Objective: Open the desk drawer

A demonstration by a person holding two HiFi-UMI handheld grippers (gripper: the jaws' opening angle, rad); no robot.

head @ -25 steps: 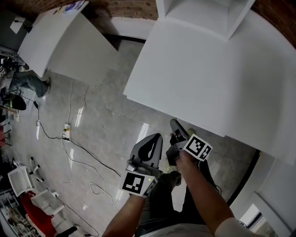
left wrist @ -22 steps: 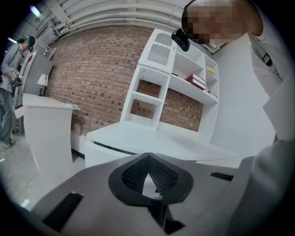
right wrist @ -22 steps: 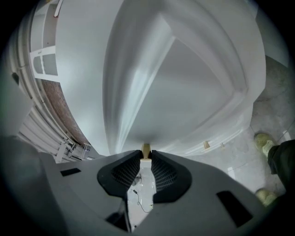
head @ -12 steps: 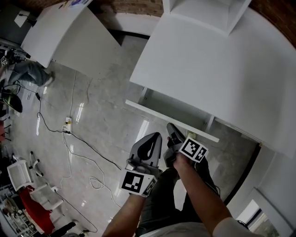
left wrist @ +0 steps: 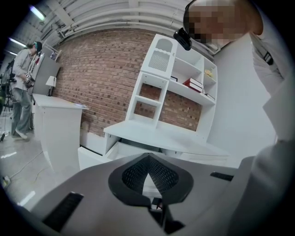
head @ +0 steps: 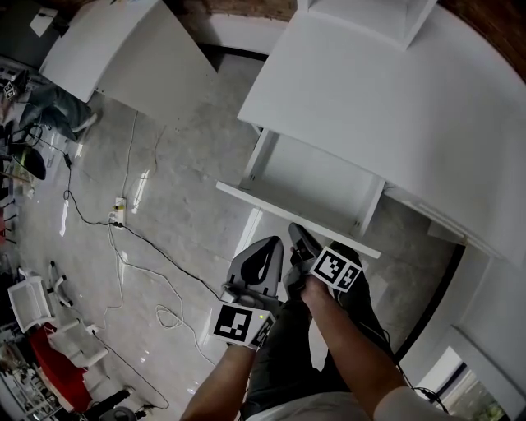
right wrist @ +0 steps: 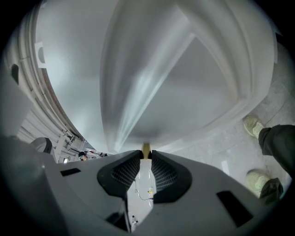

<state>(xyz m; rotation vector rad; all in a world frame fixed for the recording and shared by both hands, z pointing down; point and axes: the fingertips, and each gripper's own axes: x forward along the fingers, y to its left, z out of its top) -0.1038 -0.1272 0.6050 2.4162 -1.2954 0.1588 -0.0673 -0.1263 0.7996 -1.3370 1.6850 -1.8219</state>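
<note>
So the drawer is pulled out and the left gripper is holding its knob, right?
No: it is the right gripper that holds the knob, as the right gripper view shows. The left gripper is shut on nothing, beside it. The drawer is pulled out.

The wall (left wrist: 106,69) is exposed red brick. The floor (head: 193,210) is glossy grey tile with loose cables (head: 140,263) lying across it. A white counter (head: 123,57) stands against the wall, under a ceiling light (left wrist: 37,11).
</note>
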